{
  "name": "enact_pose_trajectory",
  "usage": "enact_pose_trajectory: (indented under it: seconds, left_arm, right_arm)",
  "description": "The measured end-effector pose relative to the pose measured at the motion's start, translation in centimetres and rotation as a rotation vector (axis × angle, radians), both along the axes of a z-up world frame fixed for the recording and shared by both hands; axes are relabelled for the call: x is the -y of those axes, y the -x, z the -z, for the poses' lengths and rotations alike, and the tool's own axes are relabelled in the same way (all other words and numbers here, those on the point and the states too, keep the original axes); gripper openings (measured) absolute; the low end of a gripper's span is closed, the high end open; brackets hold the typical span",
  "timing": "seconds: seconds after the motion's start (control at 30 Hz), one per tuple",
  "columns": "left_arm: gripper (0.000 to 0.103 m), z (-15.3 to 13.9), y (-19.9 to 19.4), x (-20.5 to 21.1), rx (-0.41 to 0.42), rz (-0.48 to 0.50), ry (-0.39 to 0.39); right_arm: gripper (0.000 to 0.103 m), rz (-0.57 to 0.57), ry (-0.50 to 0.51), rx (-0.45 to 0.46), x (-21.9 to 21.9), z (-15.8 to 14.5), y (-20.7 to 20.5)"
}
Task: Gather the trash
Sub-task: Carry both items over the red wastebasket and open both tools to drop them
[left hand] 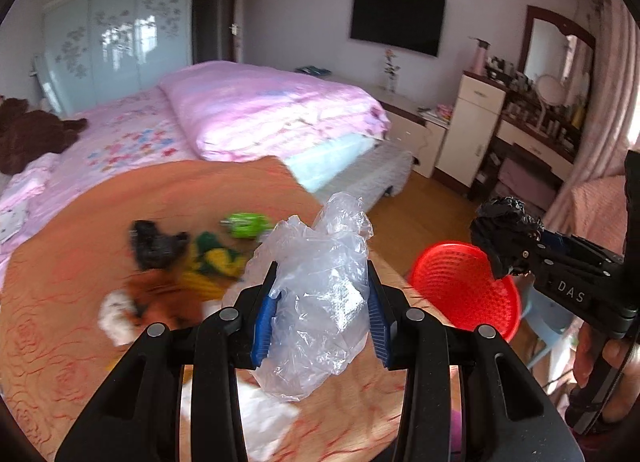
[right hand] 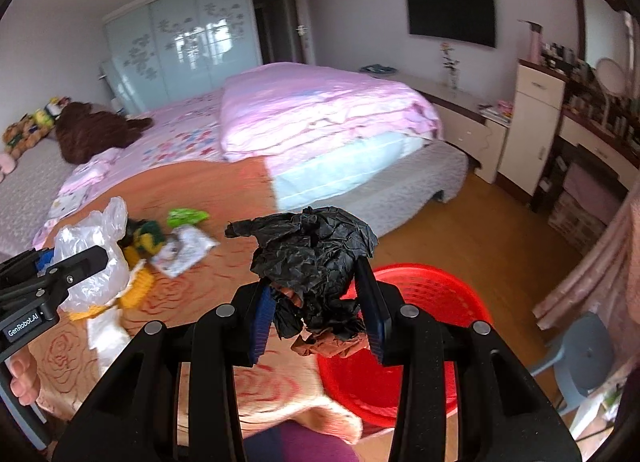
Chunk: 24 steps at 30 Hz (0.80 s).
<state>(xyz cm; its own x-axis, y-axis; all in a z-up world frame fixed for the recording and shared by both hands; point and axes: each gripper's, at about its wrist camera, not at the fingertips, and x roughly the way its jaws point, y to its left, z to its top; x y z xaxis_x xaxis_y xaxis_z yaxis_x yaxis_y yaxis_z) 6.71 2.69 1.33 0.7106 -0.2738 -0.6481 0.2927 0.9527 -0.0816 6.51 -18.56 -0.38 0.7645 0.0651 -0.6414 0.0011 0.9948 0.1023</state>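
Both my tongs are loaded with trash above the orange rose-patterned table [left hand: 60,282].

My left tongs [left hand: 322,302] clench a crumpled clear plastic bag [left hand: 320,294]; my right tongs [right hand: 316,314] grip a crumpled black plastic wad [right hand: 312,254], held over the red mesh plastic basket [right hand: 440,294] beside the table edge. More scraps lie on the cloth.
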Motion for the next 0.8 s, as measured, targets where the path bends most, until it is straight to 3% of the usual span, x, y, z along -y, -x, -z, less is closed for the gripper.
enact_pose_trajectory:
  seconds: [0.3, 0.63, 0.8]
  left_arm:
    - [0.038, 2.7, -2.7, 7.7, -0.1, 0.17, 0.0]
    - [0.04, 6.6, -4.9, 15.0, -0.197, 0.31, -0.005]
    - [0.052, 7.7, -5.4, 15.9, -0.23, 0.335, -0.012]
  right_arm:
    - [0.039, 0.171, -0.065, -0.097, 7.3, 3.7, -0.3]
    - [0.039, 0.218, -0.16, -0.187, 10.0, 7.6, -1.2]
    - [0.048, 0.206, -0.183, -0.236, 10.7, 8.9, -1.7]
